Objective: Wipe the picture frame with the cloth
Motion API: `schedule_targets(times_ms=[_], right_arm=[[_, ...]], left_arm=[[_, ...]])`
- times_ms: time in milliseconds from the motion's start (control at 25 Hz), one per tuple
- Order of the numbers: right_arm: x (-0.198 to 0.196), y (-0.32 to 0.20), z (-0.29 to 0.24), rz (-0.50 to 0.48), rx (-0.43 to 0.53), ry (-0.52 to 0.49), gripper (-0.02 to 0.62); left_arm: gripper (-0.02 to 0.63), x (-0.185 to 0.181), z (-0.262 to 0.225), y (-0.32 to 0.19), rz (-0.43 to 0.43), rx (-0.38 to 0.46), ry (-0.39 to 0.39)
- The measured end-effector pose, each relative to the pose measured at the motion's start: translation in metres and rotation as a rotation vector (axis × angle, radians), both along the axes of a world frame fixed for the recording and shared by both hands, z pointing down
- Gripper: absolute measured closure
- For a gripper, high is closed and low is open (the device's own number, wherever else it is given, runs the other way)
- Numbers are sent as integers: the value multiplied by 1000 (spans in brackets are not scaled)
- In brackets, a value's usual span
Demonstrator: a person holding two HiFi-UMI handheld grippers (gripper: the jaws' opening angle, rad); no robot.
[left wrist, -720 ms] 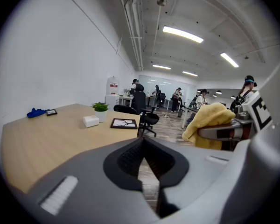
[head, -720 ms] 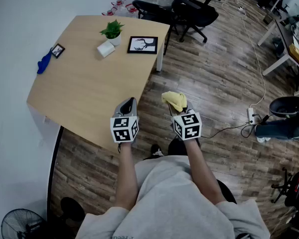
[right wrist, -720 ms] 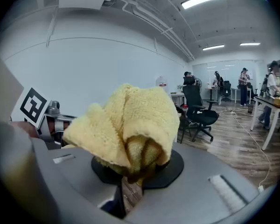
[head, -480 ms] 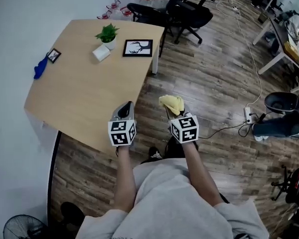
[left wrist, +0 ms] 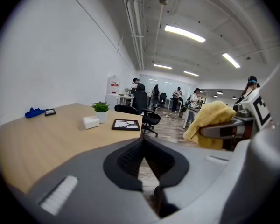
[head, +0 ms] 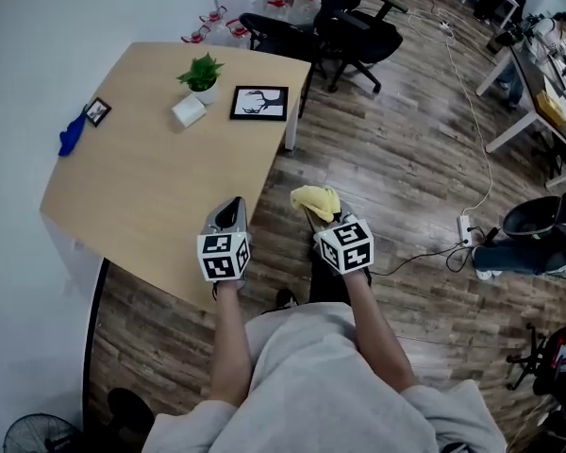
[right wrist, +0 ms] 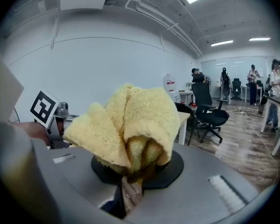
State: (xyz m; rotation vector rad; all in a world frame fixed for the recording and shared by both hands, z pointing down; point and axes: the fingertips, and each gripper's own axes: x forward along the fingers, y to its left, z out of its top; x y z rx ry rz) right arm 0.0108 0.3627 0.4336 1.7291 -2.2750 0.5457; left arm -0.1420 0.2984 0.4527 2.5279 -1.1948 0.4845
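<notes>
Cloth (right wrist: 130, 125), yellow and bunched into a thick wad, is pinched in our right hand-held gripper (head: 319, 213), whose jaws are clamped on its lower folds while the rest puffs up and spills over both of them. We hold that gripper over the wooden floor (head: 396, 177), just off the near right edge of the surface (head: 151, 187). Beside it, our left hand-held gripper (head: 230, 208) hovers over the surface's near edge with its jaws brought together at the tips and nothing between them. The two grippers are level with each other and a little apart, both pointing away from us toward the far end of the surface. Most of the pale wood ahead of the left one is bare. Farther on, near the far right corner, the frame (head: 259, 103) lies flat, black-edged with a dark drawing on white, well apart from both grippers and from the cloth. Just left of it stands a small potted plant (head: 200, 72), with a white box (head: 188, 111) right next to the pot. Over at the far left edge we see a small frame (head: 97, 111) and, touching or nearly touching it, a blue thing (head: 70, 136) that we cannot make out. Beyond the surface's far end stand black office chairs (head: 358, 31) on the floor.
</notes>
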Motion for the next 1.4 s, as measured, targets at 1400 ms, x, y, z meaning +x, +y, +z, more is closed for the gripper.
schedule_targets(times_ms=[1400], right_arm=[[154, -266, 16, -179, -57, -168, 552]], left_arm=[[555, 120, 28, -229, -157, -118, -96]])
